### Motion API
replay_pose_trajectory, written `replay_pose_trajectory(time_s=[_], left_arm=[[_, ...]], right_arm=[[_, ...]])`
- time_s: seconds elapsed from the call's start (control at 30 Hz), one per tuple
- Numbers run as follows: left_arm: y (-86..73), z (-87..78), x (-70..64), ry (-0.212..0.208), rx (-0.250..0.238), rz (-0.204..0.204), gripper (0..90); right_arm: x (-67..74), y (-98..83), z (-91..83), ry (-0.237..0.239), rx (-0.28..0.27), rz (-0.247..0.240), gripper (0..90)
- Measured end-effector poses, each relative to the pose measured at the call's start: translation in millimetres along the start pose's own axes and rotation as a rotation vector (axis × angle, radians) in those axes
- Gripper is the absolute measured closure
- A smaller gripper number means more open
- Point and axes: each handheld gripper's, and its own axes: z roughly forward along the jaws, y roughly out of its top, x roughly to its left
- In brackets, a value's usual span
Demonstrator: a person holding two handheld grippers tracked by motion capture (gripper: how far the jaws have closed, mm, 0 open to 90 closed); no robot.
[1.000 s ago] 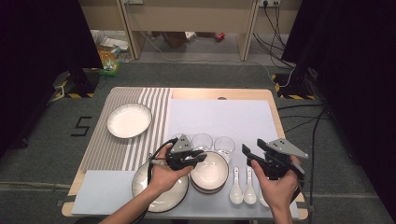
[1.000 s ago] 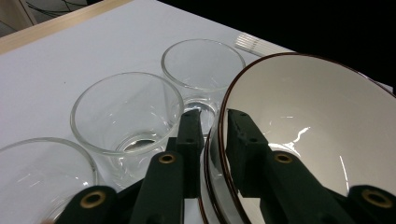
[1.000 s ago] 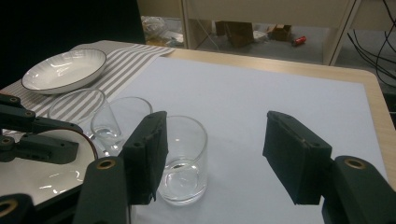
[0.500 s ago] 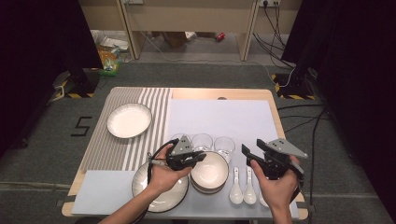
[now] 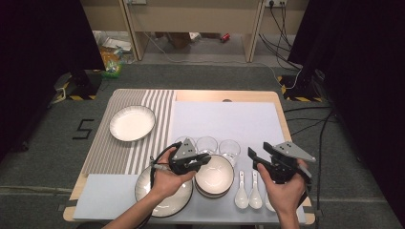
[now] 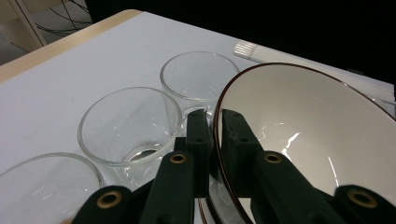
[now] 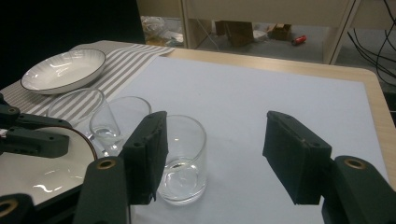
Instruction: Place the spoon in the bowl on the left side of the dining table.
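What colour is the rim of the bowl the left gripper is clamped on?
Dark brown, a thin line around the cream bowl; the left gripper view shows it best.

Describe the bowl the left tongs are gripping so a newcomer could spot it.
On the pale mat's near edge, right of the big plate, sits a stack of bowls. It is the top bowl: cream with a dark rim, the left tongs pinching its rim beside three glasses.

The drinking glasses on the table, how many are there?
3, in a row behind the bowls: the left glass partly behind the left gripper, the middle glass, the right glass.
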Motion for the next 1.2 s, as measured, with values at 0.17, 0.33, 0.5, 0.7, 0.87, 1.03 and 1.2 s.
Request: replay_pose_trajectory(time_s=[0.17,0.33,0.5,0.7,0.87,1.03,1.2], left_arm=[[2.3,-3.4,-2.0,-0.014,-0.024,-0.007,81.5],[3.5,-7.1,-2.0,-0.018,-0.042,-0.024,81.4],[6.4,-12.0,-1.0,-0.019,-0.063,-0.038,81.4],[9.2,-18.0,0.3,-0.016,-0.085,-0.050,81.4],[11.0,-23.6,2.5,-0.015,-0.095,-0.056,81.5],[12.8,-28.1,5.0,-0.014,-0.110,-0.062,81.5],[14.7,-32.5,7.5,-0.007,-0.111,-0.057,81.5]], right_arm=[[0.0,0.0,-0.4,0.000,0.000,0.011,40.5],[-1.8,0.1,-1.4,-0.004,-0.012,0.002,40.6],[-2.3,-0.1,-1.3,-0.006,-0.012,0.004,40.7],[-2.2,0.0,-1.3,-0.003,-0.017,0.001,40.6],[-1.0,-0.3,-0.6,0.002,-0.012,0.012,40.7],[-1.8,0.0,-1.3,-0.002,-0.014,0.004,40.7],[-2.1,-0.1,-1.1,-0.003,-0.016,0.003,40.7]])
